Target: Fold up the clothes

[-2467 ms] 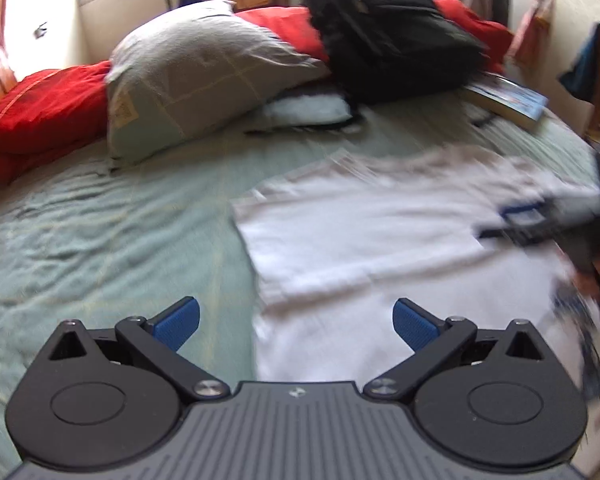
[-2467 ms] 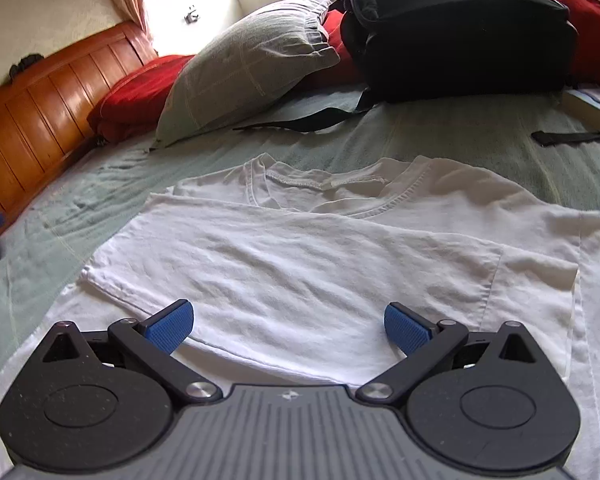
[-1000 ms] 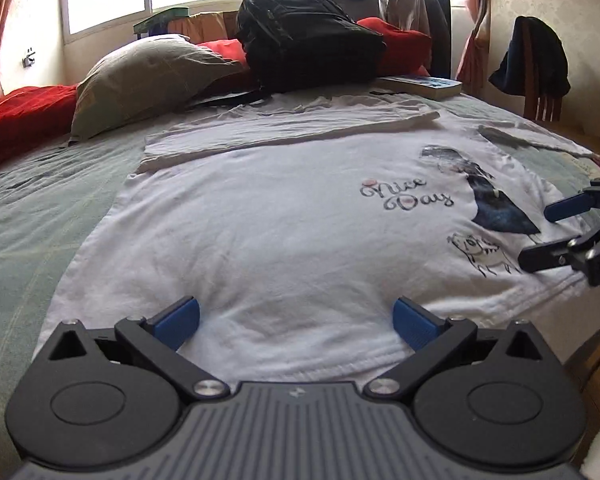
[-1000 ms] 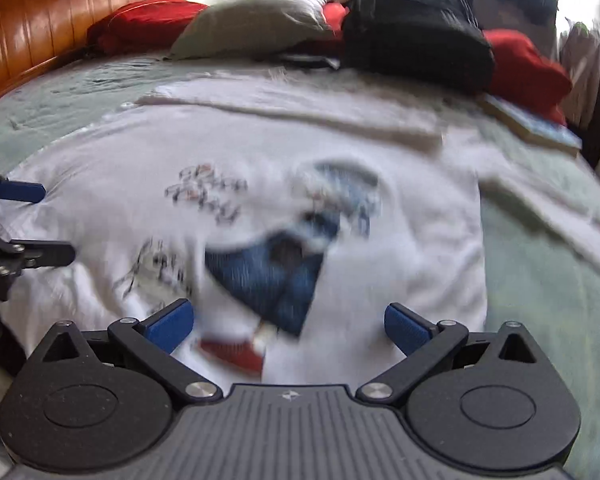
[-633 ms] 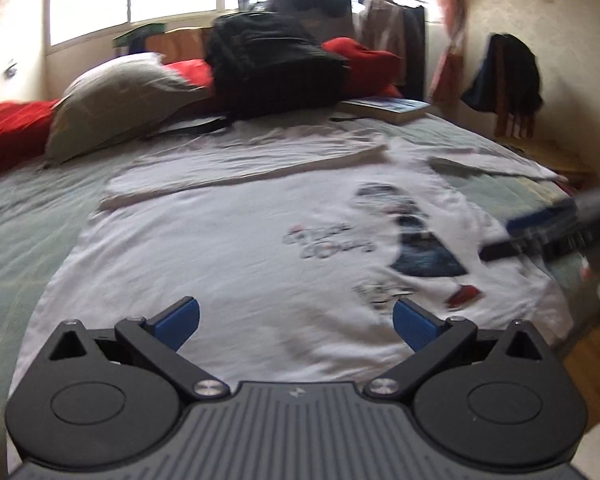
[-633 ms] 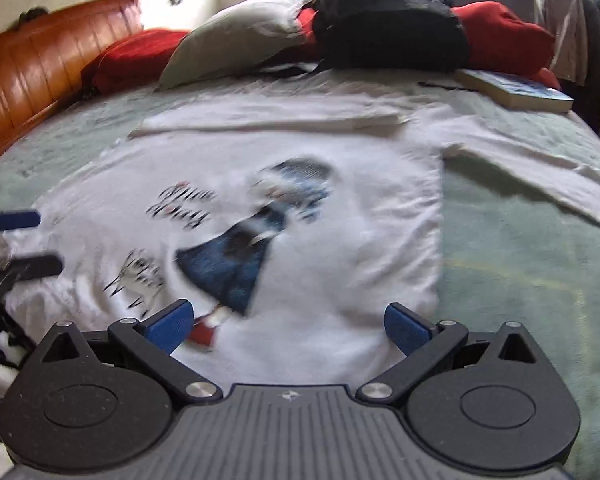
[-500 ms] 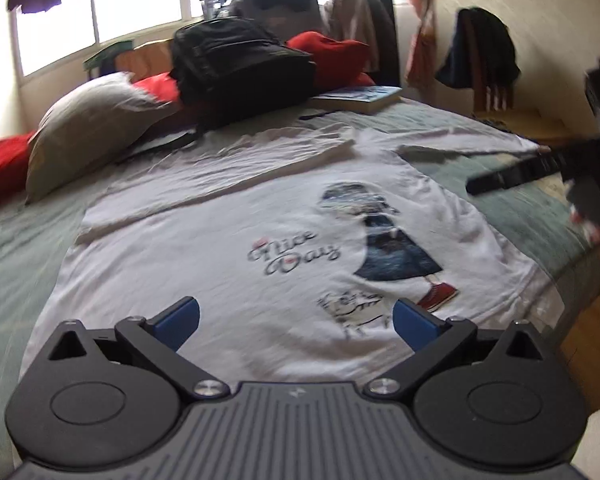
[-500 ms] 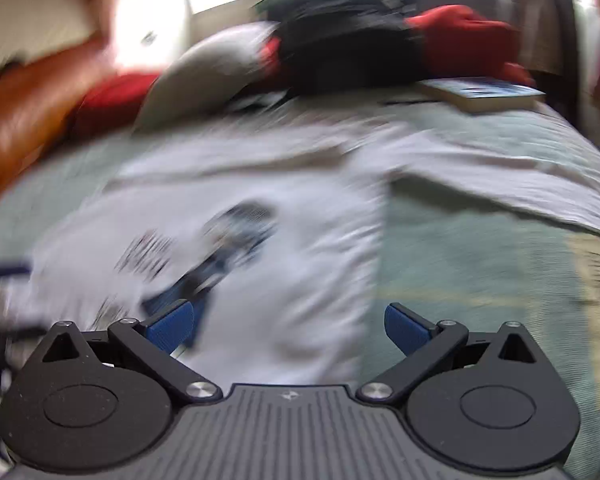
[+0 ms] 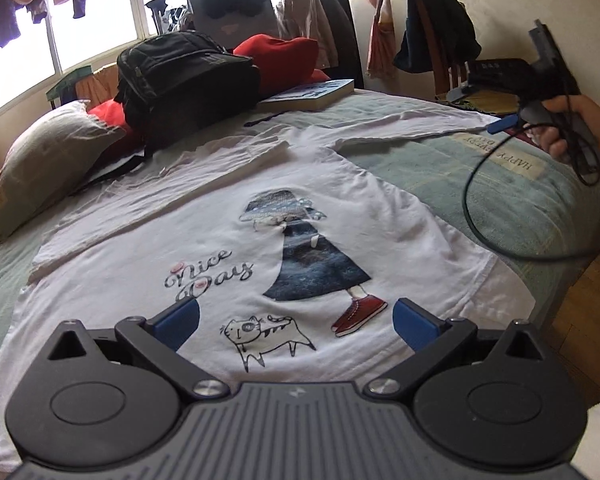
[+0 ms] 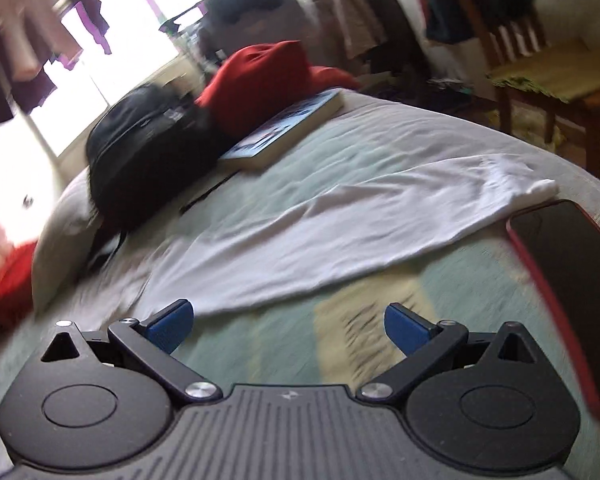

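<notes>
A white long-sleeved shirt [image 9: 308, 208] with a "Nice Day" print lies flat on the green bedspread [image 9: 480, 172]. Its left sleeve is folded across the chest; its right sleeve [image 10: 340, 224] stretches out toward the bed's right edge. My left gripper [image 9: 296, 322] hovers open over the shirt's hem, near the cat print, holding nothing. My right gripper [image 10: 286, 326] is open above bare bedspread just short of the outstretched sleeve. In the left wrist view the right gripper [image 9: 504, 124], held by a hand [image 9: 580, 128], sits by the sleeve's cuff.
A black backpack [image 9: 184, 76], a grey pillow [image 9: 48, 160], red cushions [image 9: 280, 60] and a book [image 9: 312, 94] crowd the head of the bed. A red-cased phone [image 10: 572, 288] lies beside the cuff. A wooden chair [image 10: 552, 80] stands right of the bed.
My right gripper has swung right, away from the shirt's body to the outstretched sleeve. My left gripper has risen and turned slightly right over the hem. Both stay open.
</notes>
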{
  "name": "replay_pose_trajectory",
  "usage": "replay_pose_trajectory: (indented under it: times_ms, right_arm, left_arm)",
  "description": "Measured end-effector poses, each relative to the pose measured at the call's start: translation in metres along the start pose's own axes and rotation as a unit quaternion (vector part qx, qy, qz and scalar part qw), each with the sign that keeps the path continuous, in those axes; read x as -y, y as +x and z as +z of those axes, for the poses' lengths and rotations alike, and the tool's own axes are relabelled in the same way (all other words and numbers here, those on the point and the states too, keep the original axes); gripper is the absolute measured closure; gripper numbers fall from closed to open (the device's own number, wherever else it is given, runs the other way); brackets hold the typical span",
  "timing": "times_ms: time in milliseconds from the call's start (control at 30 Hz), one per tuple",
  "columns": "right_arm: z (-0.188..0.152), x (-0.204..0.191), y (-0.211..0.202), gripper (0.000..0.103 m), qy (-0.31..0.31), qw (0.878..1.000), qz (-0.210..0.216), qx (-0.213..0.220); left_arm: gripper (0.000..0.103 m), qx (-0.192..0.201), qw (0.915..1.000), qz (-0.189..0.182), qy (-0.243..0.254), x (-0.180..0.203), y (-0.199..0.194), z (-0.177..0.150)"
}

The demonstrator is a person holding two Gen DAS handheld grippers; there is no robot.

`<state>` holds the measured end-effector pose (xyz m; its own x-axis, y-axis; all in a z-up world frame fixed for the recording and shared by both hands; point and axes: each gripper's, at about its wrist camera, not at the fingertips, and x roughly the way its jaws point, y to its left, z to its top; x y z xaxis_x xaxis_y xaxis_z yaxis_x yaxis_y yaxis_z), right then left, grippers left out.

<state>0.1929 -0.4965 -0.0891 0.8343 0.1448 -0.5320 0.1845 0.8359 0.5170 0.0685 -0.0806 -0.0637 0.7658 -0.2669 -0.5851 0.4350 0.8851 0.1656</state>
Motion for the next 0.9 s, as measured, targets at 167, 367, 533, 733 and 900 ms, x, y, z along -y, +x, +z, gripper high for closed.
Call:
replay_pose_trajectory:
  times_ms: [167,367,533,733,900]
  right_arm:
    - [0.012,0.033,0.029,0.000,0.078,0.997,0.010,-0.013]
    - [0.014,0.043,0.043,0.000,0.082,0.996,0.018,0.011]
    - [0.018,0.049,0.048,0.000,0.093,0.995,0.028,0.030]
    - [0.025,0.061,0.054,0.000,0.119,0.991,0.039,0.057]
    - [0.033,0.063,0.063,0.000,0.107,0.992,0.033,0.062]
  left_arm:
    - [0.001,0.000,0.9999,0.010,0.008,0.004,0.001,0.001]
    - [0.001,-0.002,0.9998,0.016,0.012,0.007,0.003,0.003]
    - [0.001,-0.005,0.9997,0.018,0.013,0.009,0.006,0.003]
    - [0.001,-0.008,0.9997,0.021,0.010,0.007,0.009,0.002]
    - [0.001,-0.009,0.9996,0.026,0.003,0.004,0.009,0.002]
